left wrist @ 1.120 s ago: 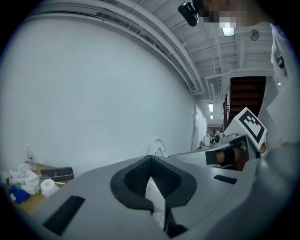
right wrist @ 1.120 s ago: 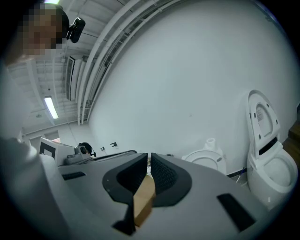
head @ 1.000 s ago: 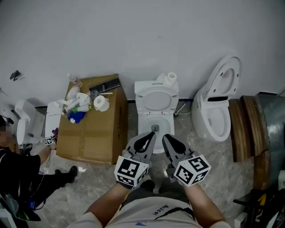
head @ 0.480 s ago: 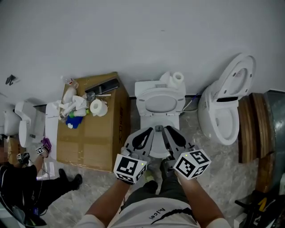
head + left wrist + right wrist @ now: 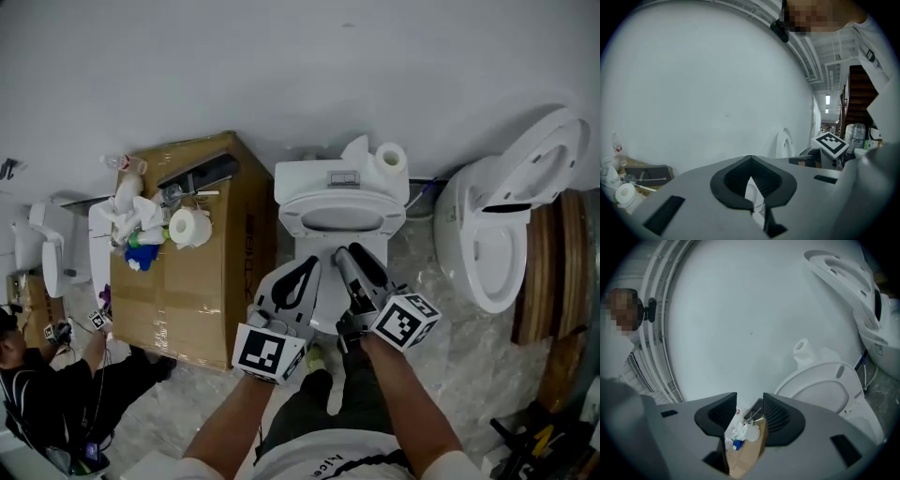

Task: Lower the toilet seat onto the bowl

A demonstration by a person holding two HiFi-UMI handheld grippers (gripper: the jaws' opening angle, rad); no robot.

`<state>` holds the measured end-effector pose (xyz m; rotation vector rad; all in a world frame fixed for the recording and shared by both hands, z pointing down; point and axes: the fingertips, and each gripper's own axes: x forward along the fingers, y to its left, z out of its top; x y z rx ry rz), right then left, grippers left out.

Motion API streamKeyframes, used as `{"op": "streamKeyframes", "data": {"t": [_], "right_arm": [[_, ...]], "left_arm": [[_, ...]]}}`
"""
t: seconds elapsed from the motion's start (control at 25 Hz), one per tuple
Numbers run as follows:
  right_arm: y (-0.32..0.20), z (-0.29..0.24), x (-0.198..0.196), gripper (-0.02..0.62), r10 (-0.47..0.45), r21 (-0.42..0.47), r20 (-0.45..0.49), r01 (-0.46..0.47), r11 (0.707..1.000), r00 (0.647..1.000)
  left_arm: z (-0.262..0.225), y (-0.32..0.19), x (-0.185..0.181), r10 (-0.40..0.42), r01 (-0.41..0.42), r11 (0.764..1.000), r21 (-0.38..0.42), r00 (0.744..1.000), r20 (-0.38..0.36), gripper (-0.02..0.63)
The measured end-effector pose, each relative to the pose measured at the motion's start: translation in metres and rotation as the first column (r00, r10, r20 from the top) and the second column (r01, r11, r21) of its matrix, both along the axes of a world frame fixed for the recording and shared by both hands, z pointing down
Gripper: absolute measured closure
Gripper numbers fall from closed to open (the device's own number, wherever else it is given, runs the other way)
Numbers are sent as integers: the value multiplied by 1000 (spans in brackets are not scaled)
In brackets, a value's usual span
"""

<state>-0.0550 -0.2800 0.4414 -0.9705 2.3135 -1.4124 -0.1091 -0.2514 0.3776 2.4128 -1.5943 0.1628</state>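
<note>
As empty right claw opens, toilet seat raised

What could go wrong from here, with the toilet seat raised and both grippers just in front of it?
1. The toilet seat leans raised against the tank, and nothing holds it. The right gripper, its jaws opening with nothing between them, might only tip it forward, so it could slam down.
2. The toilet roll stands on the tank just behind the seat. A jolt could knock it off.
</note>
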Motion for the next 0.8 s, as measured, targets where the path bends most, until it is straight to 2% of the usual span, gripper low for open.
{"op": "streamKeyframes", "data": {"t": [0.16, 0.36, 0.52, 0.8], "right_arm": [[-28, 41, -2, 425, 9, -59, 43, -6, 998, 999], [-57, 89, -4, 393, 47, -146, 150, -25, 989, 988], [-77, 113, -15, 350, 25, -153, 214, 9, 988, 977], [-93, 139, -29, 329, -7, -149, 195, 37, 988, 981]], "left_arm": [[31, -26, -1, -20, 20, 999, -27, 1000, 14, 597], [56, -49, -13, -63, 63, 996, -55, 998, 12, 597], [73, -57, -18, -74, 75, 994, -84, 997, 24, 597], [91, -59, -26, -90, 93, 989, -112, 995, 31, 597]]}}
